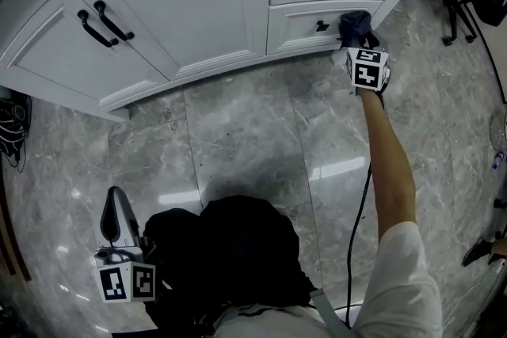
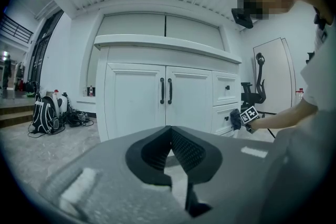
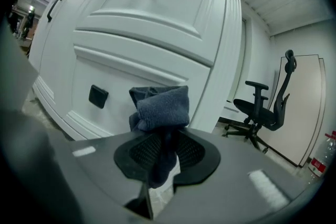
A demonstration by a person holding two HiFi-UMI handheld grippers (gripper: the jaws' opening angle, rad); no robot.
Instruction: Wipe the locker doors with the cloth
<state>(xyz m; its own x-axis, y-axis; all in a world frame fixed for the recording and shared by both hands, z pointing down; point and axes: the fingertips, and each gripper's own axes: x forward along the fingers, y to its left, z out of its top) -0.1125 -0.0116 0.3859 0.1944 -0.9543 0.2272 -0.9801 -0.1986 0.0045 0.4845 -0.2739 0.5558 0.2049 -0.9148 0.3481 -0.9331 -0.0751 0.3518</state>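
I read right hand-held gripper (image 3: 161,153) clamped on nubby dark-blue cloth (image 3: 160,107) | upper right of head view, at panelled white drawer (image 3: 131,73) | left hand-held gripper (image 2: 170,152): ribbed jaws together.

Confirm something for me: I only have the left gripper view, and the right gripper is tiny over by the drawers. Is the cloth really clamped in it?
Observer: Yes. The right gripper view shows the right gripper shut on the dark blue cloth, with a folded wad sticking out past the jaws.
Operator: Which panel is it at?
Observer: In the head view the cloth sits at the lower drawer, just right of its black knob. Whether it presses on the panel I cannot tell.
Operator: And where is my left gripper?
Observer: The head view shows the left gripper low over the marble floor, well away from the double doors.
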